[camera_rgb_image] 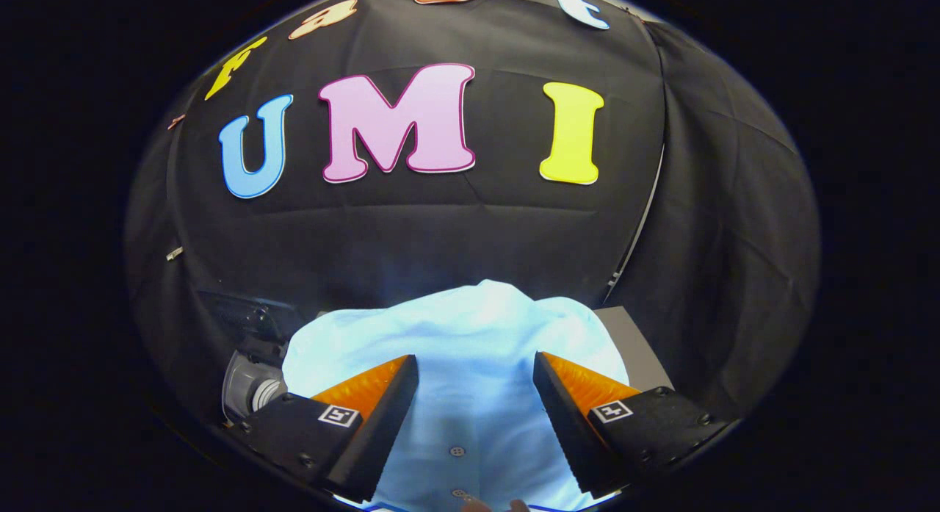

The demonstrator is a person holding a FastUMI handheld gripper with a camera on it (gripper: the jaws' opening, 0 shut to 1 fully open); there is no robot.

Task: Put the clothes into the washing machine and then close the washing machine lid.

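Observation:
A light blue buttoned shirt (pixel 470 336) is piled up between and just ahead of my gripper's fingers (pixel 476 369). Its button placket runs down the gap between them. The fingers stand well apart on either side of the cloth, so the gripper is open and not pressing on it. Left of the shirt and partly hidden by it is a grey rounded part of the washing machine (pixel 246 387). A flat grey surface of the machine (pixel 628 336) shows beyond the right finger. The shirt hides the drum opening.
A dark glossy part (pixel 242 314), perhaps the raised lid, stands behind the machine at the left. The booth's black cloth wall rises close behind. A person's fingertips (pixel 485 505) show below the shirt, between the fingers.

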